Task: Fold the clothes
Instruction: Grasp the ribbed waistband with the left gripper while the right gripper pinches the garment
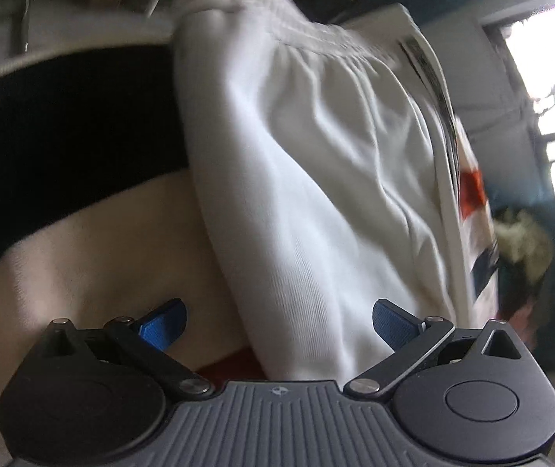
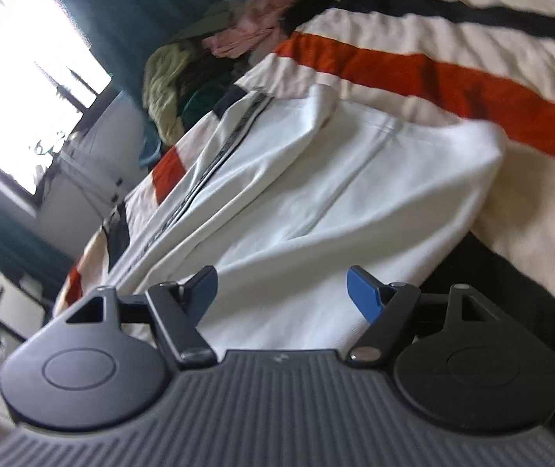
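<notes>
Two tools hover over a bed, both with their blue pads spread wide and gripping nothing. The left tool points along a pair of white shorts, whose gathered waistband lies at the far end; cloth passes between the open fingers, apart from both pads as far as the blurred view shows. The right tool faces the same shorts from another side, where they lie half folded on the striped blanket of cream, orange and black. A heap of clothes sits beyond, near a bright window.
</notes>
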Available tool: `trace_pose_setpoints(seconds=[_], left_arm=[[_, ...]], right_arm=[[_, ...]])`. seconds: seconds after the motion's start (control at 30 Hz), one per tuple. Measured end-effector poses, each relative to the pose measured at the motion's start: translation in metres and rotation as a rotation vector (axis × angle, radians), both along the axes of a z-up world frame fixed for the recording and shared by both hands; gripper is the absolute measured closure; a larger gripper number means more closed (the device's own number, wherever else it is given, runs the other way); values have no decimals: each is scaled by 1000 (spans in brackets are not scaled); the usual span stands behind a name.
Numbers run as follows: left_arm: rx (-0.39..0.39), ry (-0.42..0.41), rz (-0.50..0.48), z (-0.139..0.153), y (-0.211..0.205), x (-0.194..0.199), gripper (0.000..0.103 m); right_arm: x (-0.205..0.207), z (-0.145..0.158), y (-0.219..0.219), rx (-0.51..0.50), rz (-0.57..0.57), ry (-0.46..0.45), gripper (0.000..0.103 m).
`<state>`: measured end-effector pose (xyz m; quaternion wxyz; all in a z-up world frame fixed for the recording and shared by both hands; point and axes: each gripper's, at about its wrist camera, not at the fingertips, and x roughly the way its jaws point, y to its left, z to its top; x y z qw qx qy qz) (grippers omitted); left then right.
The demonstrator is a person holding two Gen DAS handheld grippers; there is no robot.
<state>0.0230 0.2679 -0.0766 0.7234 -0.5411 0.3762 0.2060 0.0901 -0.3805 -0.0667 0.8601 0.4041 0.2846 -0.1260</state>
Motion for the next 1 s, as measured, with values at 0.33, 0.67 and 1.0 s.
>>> trace_pose_setpoints(seconds=[0.33, 0.67, 1.0], left_arm=[[32, -298, 63, 22, 17, -6, 14], [42, -211, 258, 4, 44, -27, 22], [80, -291, 319, 3, 59, -28, 23]], right_arm=[[-24, -31, -58, 349, -175, -10, 26], [-61, -74, -94, 582, -448, -28, 27], [-12, -87, -105, 468, -506, 10, 67]])
